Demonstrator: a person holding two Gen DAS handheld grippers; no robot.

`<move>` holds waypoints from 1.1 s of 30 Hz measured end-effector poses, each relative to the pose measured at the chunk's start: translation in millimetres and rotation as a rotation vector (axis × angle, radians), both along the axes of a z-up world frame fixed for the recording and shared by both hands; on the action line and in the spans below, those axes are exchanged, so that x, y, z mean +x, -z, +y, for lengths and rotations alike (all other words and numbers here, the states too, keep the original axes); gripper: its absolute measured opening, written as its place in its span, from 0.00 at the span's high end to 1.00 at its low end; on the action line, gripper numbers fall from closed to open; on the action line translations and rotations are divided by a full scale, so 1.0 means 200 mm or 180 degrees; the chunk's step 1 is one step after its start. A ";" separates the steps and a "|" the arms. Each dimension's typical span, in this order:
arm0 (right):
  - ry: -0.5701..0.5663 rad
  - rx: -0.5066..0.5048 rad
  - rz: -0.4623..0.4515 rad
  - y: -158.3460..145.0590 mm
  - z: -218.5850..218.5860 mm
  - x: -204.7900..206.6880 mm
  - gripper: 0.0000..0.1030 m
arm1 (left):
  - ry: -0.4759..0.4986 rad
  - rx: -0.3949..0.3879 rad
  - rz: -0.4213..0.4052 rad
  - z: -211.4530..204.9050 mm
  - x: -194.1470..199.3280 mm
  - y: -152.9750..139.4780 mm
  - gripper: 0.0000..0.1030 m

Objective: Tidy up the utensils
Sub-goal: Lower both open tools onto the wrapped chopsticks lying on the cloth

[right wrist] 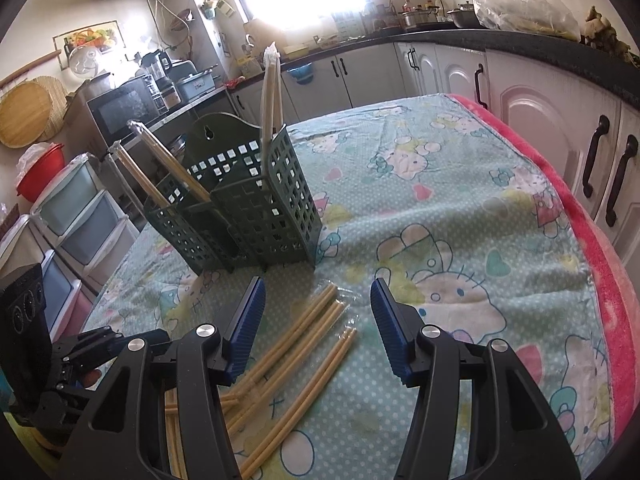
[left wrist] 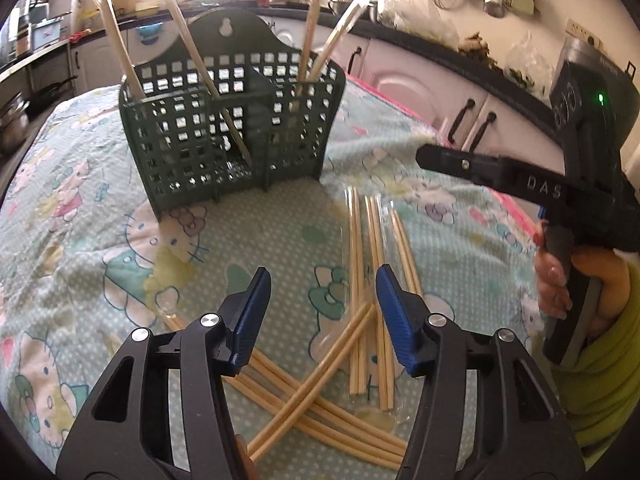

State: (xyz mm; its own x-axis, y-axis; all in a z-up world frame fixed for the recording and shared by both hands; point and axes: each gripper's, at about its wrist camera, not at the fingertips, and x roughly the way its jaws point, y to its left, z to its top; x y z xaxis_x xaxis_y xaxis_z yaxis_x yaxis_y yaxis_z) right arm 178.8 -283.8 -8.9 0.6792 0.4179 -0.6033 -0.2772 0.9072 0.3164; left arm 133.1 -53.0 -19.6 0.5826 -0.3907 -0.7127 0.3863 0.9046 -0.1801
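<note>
The left gripper [left wrist: 323, 280] and the right gripper [right wrist: 318, 294] look alike: black skeletal arms with triangular cut-outs, round silver bolt heads at the pivots, and ribbed blue pads on the fingers [left wrist: 256, 312]. The right unit's black body carries raised "DAS" lettering and a green light. The hand [left wrist: 576, 284] shows bare skin, pale nails and a yellow-green sleeve [left wrist: 604, 368].

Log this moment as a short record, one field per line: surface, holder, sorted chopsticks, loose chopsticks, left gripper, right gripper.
surface: patterned cloth
holder: green lattice caddy, upright on the cloth
sorted chopsticks: wrapped pairs leaning inside the caddy
loose chopsticks: pile lying crossed on the cloth in front of the caddy
left gripper: open, empty, over the pile
right gripper: open, empty, above the pile's ends
</note>
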 end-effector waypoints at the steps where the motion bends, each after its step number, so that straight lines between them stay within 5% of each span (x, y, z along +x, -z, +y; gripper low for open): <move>1: -0.0017 -0.0011 0.0021 0.01 0.00 0.00 0.49 | 0.0016 0.0013 0.0008 -0.01 0.00 0.01 0.55; 11: -0.0074 -0.0147 0.0308 0.13 0.02 0.02 0.49 | 0.0193 0.0221 0.0143 -0.07 -0.02 0.09 0.55; 22: -0.0015 -0.0306 0.0513 0.24 0.05 0.08 0.49 | 0.0179 0.0261 0.0363 -0.08 0.01 0.19 0.67; 33: -0.0014 -0.0429 0.0566 0.30 0.05 0.15 0.72 | 0.0078 0.0177 0.0425 -0.02 0.05 0.19 0.80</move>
